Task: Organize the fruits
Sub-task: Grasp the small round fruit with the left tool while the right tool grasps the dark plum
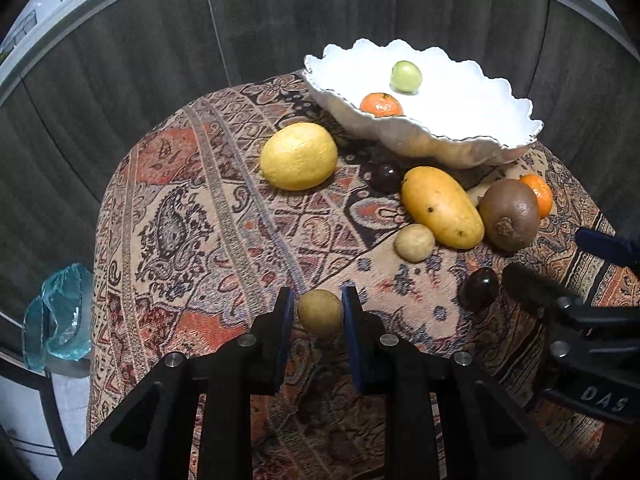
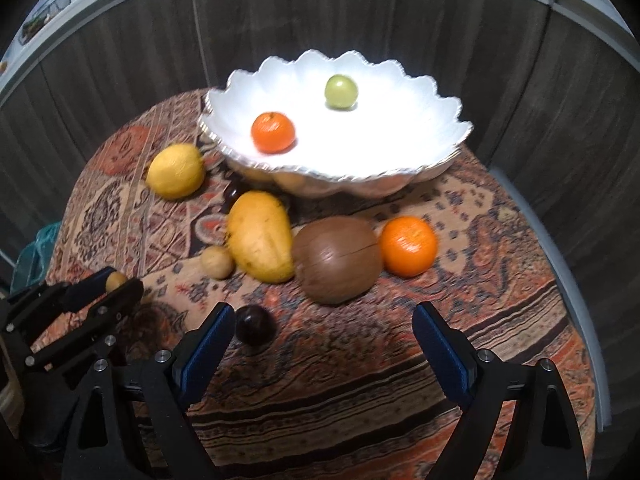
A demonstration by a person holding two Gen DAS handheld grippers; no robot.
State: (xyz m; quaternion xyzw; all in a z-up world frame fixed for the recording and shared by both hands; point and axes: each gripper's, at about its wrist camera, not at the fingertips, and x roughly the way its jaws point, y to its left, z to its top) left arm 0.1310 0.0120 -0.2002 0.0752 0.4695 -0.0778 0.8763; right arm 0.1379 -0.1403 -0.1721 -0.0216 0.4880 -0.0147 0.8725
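**Small tan fruit in the left fingers, bowl waiting**

Start with the table: it is round, draped in a paisley cloth of rust, tan and dark blue, and dark wood-grain panels curve behind it. A pale blue glassy object sits at its left edge.

The white scalloped bowl stands at the far side and already holds a green fruit and an orange. The rest lies loose on the cloth: a lemon-yellow citrus left of the bowl, a mango and a brown coconut-like fruit side by side in front of it, a second orange just behind the brown fruit, a small tan ball touching the mango's near end, and two dark plum-like fruits.

Your left gripper is clenched on a small tan fruit, low over the near part of the table. By my reading you are at the pick-up step; next, lift it clear, carry it over the lemon and mango, and let go above bare bowl floor.

Your right gripper is spread wide, grasping nothing, with the nearer dark fruit just inside its left finger. It looks the likely next pick.
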